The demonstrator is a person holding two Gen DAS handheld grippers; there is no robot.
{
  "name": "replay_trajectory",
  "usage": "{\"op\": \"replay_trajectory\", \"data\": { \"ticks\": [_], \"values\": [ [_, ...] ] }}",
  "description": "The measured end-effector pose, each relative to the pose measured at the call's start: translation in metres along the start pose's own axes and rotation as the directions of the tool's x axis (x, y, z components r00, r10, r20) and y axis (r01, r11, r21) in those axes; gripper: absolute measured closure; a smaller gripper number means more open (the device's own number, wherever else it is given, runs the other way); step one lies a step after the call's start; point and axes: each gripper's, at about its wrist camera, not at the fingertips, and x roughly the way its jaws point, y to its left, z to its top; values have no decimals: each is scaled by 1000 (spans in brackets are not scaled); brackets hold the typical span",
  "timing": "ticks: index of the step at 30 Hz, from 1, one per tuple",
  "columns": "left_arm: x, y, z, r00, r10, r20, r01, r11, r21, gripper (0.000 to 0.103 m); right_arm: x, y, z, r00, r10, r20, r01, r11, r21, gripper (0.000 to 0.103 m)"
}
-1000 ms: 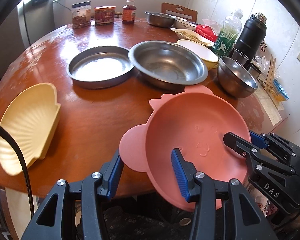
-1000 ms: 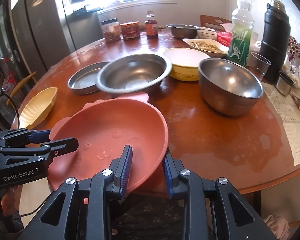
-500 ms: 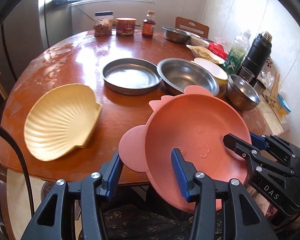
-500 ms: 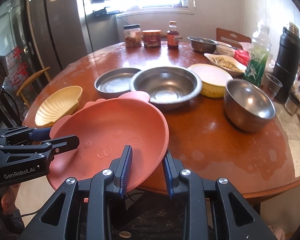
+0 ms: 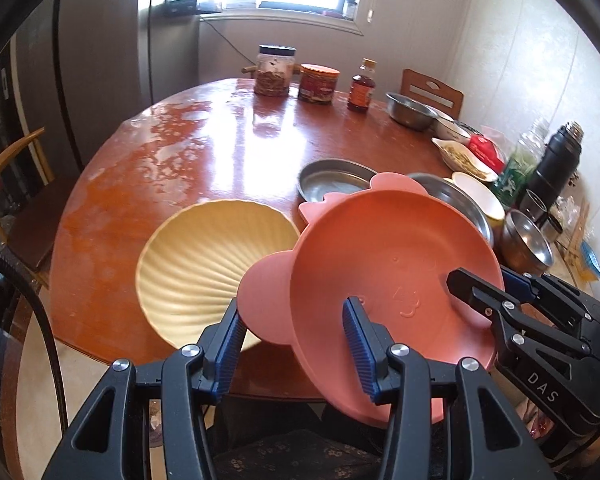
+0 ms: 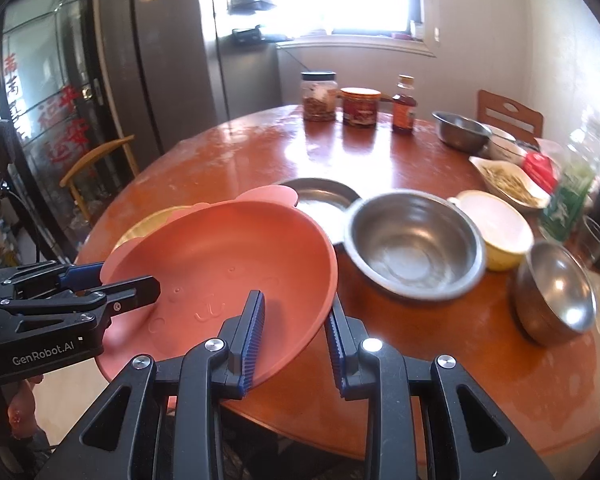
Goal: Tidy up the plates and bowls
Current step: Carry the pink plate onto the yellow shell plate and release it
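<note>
A pink bowl (image 5: 396,264) with ear-shaped tabs hangs in the air above the near table edge, held from both sides. My left gripper (image 5: 296,344) is shut on its left rim, and my right gripper (image 6: 296,332) is shut on its right rim; the bowl also shows in the right wrist view (image 6: 228,272). A yellow shell-shaped plate (image 5: 208,264) lies on the round wooden table (image 5: 204,152) just left of and under the bowl. A flat steel pan (image 5: 332,180), a wide steel bowl (image 6: 416,244), a yellow bowl (image 6: 496,228) and a small steel bowl (image 6: 556,292) sit in a row to the right.
At the far edge stand a jar (image 5: 275,70), a red tin (image 5: 318,83), a brown bottle (image 5: 362,86) and a steel bowl (image 5: 410,111). A dish of food (image 6: 508,186), a green bottle (image 6: 568,196) and a black flask (image 5: 552,164) stand right. A wooden chair (image 6: 96,164) stands left.
Both grippers have carried the pink bowl up and leftward, back from the table. It now hangs over the shell plate's right edge; the steel dishes lie farther off to the right.
</note>
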Motion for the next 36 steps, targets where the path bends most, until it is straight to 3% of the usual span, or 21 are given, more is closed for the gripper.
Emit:
{"op": "replay_trajectory", "data": {
  "ticks": [17,36],
  "values": [
    [8,65,12,994,108,-1,-108,989,-105,54,55,53,44,997,81,-7,-82,991,-103,71],
    [44,88,14,978,194,-76,-202,973,-109,54,115,72,39,987,103,-125,-120,983,-138,71]
  ]
}}
